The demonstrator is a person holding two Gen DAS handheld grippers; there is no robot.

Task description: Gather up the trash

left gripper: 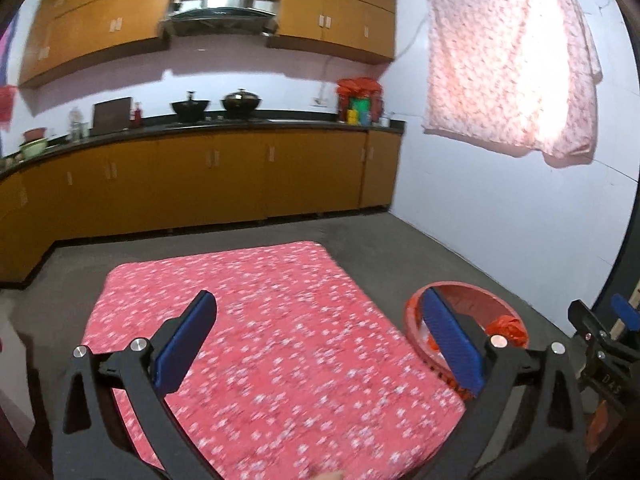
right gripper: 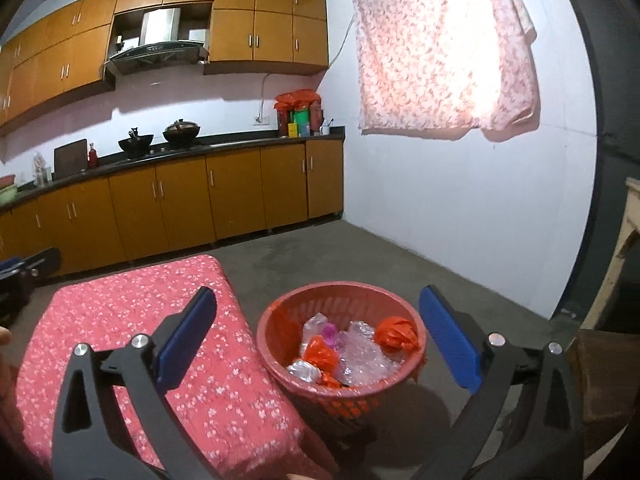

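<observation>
A red plastic basket [right gripper: 280,320] stands on the floor right of a table covered in pink floral cloth [right gripper: 132,344]. It holds crumpled clear plastic [right gripper: 364,352] and orange bags [right gripper: 398,334]. My right gripper [right gripper: 316,304] is open and empty, above the basket and the table's right edge. My left gripper [left gripper: 318,308] is open and empty above the cloth [left gripper: 280,340]; the basket [left gripper: 472,292] shows behind its right finger. The right gripper [left gripper: 608,340] shows at the left wrist view's right edge.
Orange kitchen cabinets [right gripper: 208,192] with a dark counter run along the far wall, with pots [right gripper: 180,130] and bottles on top. A pink cloth [right gripper: 444,48] hangs on the white right wall. Grey concrete floor [right gripper: 400,256] lies between. A wooden frame [right gripper: 624,248] stands far right.
</observation>
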